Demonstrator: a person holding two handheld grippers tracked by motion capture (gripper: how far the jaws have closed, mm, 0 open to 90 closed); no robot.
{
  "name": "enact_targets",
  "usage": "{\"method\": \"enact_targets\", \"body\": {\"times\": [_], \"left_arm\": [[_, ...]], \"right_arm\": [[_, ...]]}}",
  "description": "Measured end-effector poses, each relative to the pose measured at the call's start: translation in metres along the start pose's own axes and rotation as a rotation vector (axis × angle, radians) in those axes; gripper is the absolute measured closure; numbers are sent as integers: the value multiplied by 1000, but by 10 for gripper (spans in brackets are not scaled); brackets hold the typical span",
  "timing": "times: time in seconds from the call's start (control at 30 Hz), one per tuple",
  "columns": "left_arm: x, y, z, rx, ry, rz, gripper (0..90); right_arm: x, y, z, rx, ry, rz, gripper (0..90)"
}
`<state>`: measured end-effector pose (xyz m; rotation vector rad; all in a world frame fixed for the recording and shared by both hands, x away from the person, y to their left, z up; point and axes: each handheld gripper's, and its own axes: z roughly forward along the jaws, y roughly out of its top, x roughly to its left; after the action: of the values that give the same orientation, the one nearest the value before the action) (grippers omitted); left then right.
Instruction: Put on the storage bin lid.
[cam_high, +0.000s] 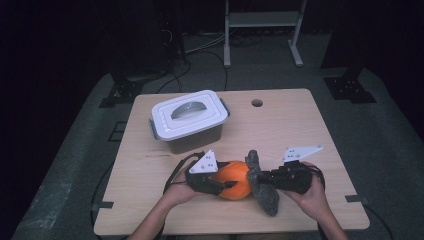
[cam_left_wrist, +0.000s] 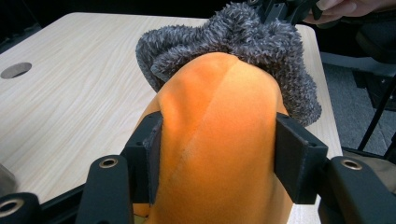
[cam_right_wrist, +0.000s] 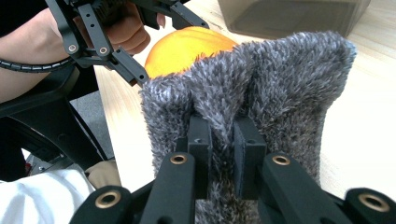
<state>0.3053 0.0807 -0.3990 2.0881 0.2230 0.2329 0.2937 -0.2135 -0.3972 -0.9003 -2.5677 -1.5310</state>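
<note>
Low in the middle of the high view, the left gripper (cam_high: 226, 183) is clamping its half-closed jaws on the sides of the orange plush ball (cam_high: 235, 179), which is lying on the table (cam_high: 300, 125). Just right of it, the right gripper (cam_high: 264, 176) is pinching a fold of the grey fuzzy cloth (cam_high: 262, 187) — jaws nearly shut — the cloth touching the ball. A lidded white box (cam_high: 189, 119) is sitting upper left.

high: above, far | tongs cams: close, facing; share orange ball (cam_left_wrist: 219, 140)
</note>
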Motion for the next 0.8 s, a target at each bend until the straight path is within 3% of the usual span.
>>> {"method": "enact_targets", "body": {"times": [0.4,0.6,0.8], "left_arm": [[-3,-1,3,5,-10,2,397],[-6,0,7,5,-4,2,396],[-9,1,10,20,-47,13,335]], "right_arm": [[-1,-1,0,9,4,4,790],[7,9,-13,-58,32,-9,791],[4,3,1,8,50,-1,790]]}}
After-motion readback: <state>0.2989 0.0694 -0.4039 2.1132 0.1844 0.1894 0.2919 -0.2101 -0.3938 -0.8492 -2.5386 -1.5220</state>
